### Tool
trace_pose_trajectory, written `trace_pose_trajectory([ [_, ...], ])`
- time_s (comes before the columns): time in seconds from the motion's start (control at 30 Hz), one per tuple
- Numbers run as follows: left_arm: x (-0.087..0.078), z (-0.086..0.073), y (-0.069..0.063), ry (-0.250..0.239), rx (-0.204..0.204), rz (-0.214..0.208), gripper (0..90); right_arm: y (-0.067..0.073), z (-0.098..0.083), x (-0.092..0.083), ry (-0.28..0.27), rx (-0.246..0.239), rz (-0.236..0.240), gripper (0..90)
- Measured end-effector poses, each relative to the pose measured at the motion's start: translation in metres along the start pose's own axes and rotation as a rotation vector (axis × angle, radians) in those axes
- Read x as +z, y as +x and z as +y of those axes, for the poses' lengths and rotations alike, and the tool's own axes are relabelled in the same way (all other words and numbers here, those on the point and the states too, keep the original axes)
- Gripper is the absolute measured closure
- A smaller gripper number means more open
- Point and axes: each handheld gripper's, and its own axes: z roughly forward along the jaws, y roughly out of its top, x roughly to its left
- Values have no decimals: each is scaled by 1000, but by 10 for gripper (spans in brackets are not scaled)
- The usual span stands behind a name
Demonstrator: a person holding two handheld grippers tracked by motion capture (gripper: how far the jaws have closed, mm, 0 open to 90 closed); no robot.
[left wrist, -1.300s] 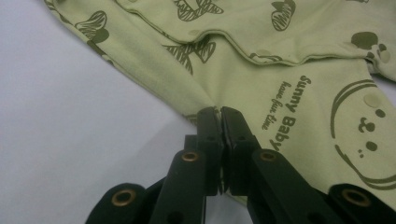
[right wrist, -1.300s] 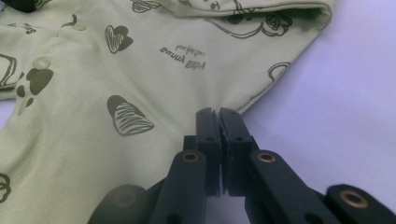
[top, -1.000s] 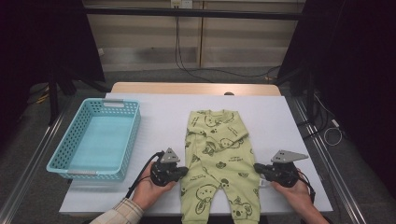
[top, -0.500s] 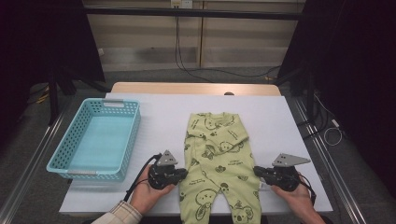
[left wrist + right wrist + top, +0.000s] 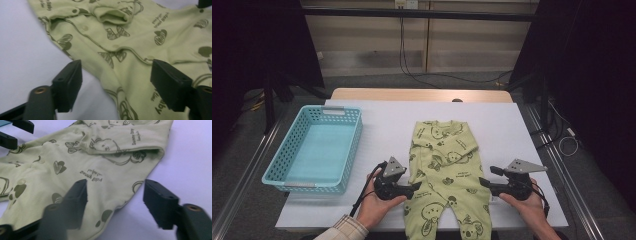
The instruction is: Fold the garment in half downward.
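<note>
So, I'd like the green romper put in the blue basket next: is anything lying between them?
Nothing visible: bare white table separates the romper from the basket, whose inside looks empty.

- The pale green printed cotton baby sleepsuit point(image 5: 445, 172) lies flat on the white rectangular table point(image 5: 382, 125), legs toward the near edge.
- The turquoise perforated plastic basket point(image 5: 314, 147) stands on the table, left of the sleepsuit and well apart from it.
- The left gripper point(image 5: 411, 189) sits just beside the sleepsuit's left edge, the right gripper point(image 5: 486, 182) just beside its right edge.
</note>
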Motion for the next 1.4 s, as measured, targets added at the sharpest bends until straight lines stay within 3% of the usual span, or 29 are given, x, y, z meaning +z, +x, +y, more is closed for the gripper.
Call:
trace_pose_trajectory([
  [0.03, 0, 1, 2, -13, -19, -3, 198, 1, 1, -1, -8, -8, -14, 296],
  [0.13, -4, 3, 6, -47, -1, 39, 134, 1, 3, -1, -48, -10, -21, 193],
  [0.3, -3, 6, 14, -113, 20, 129, 102, -3, 6, -1, -29, 23, -64, 91],
  [0.4, -2, 10, 18, -135, -14, 123, 105, -10, 9, -3, -85, 34, -96, 81],
  [0.57, -2, 20, 24, -150, -34, 126, 61, -15, 18, -4, -135, 77, -61, 56],
  [0.63, -1, 22, 25, -158, -62, 120, 59, -16, 22, -2, -136, 79, -34, 56],
  [0.83, -3, 27, 31, -161, -6, 125, 28, -24, 34, 3, -151, 100, -18, 39],
  [1.0, 5, 35, 43, -165, -41, 160, 37, -35, 40, 12, -131, 85, -17, 51],
  [1.07, 9, 38, 49, -167, -53, 139, 62, -40, 42, 17, -123, 85, -15, 40],
  [1.1, 11, 40, 50, -178, -52, 135, 66, -41, 43, 19, -120, 87, -20, 38],
  [1.13, 11, 42, 53, -163, -26, 144, 66, -42, 45, 20, -121, 87, -17, 37],
  [1.17, 13, 43, 52, -200, -60, 153, 67, -43, 46, 20, -117, 91, -16, 38],
  [1.23, 15, 48, 54, -215, -65, 160, 85, -47, 51, 23, -115, 83, -5, 50],
  [1.3, 17, 54, 57, -213, -42, 156, 85, -51, 57, 25, -117, 89, 5, 41],
  [1.4, 22, 61, 63, -217, -48, 124, 82, -59, 66, 29, -120, 80, -11, 38],
])
